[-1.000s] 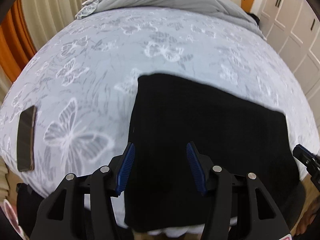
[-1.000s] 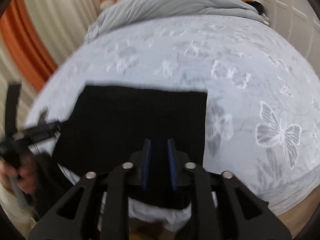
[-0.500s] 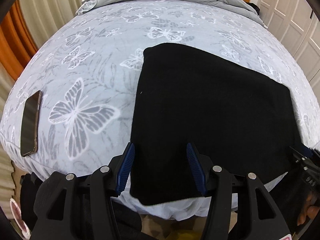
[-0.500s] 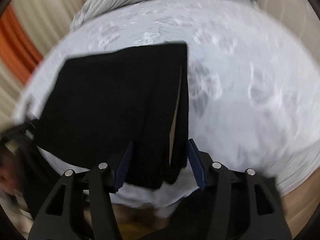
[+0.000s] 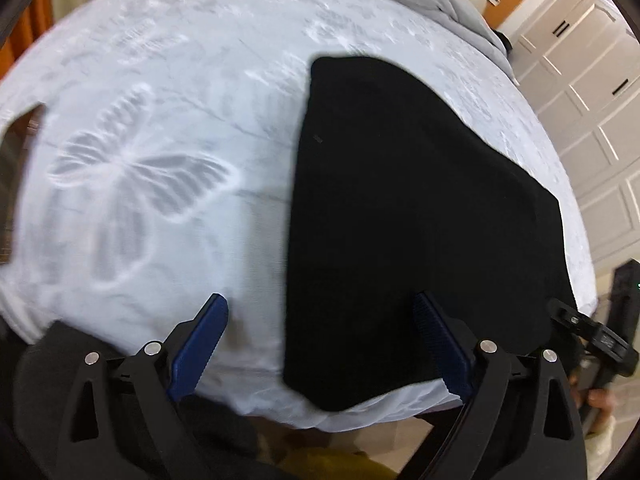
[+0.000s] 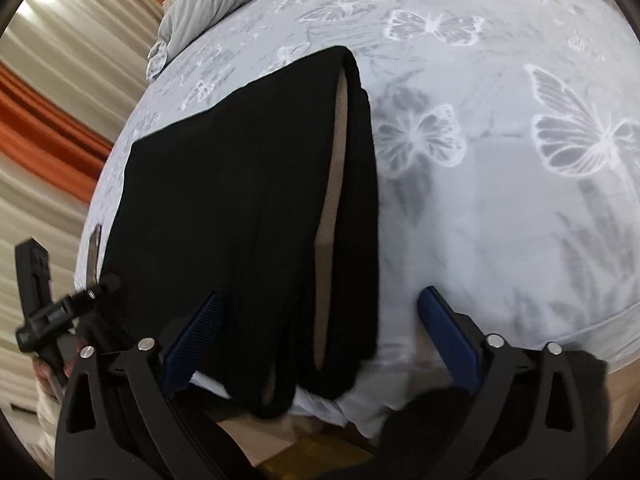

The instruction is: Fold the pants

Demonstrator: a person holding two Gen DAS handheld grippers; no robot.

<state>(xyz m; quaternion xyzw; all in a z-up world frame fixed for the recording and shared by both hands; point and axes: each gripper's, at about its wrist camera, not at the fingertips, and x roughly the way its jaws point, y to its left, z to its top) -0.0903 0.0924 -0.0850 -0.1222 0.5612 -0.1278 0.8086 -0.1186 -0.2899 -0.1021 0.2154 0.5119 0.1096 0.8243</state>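
A: Left gripper spread wide, jaws just opened further, nothing pinched. Near left corner of black pants between blue pads, not pressed.

B: Pants where?

A: Flat, folded into a block at near edge of bed, near hem slightly over that edge. Compared with a second back, closer and lower over near edge, jaws wider.

B: Further left on bed?

A: Dark flat thing, probably a phone, near left edge, well apart from pants. Blurred.

B: Right side?

A: Right gripper also spread wide, just opened from nearly pressed together. Right end of pants between fingers, not gripped. Layered folds visible there, tan lining strip showing at the edge.

B: Meaning for task?

A: Looks like release after a fold, or lining up on both near corners for another one. Cannot tell which. Fold mostly done by look of the block.

B: Any writing?

A: Small lettering on left gripper's body seen in right view, too small to read. No brand or label readable on pants.
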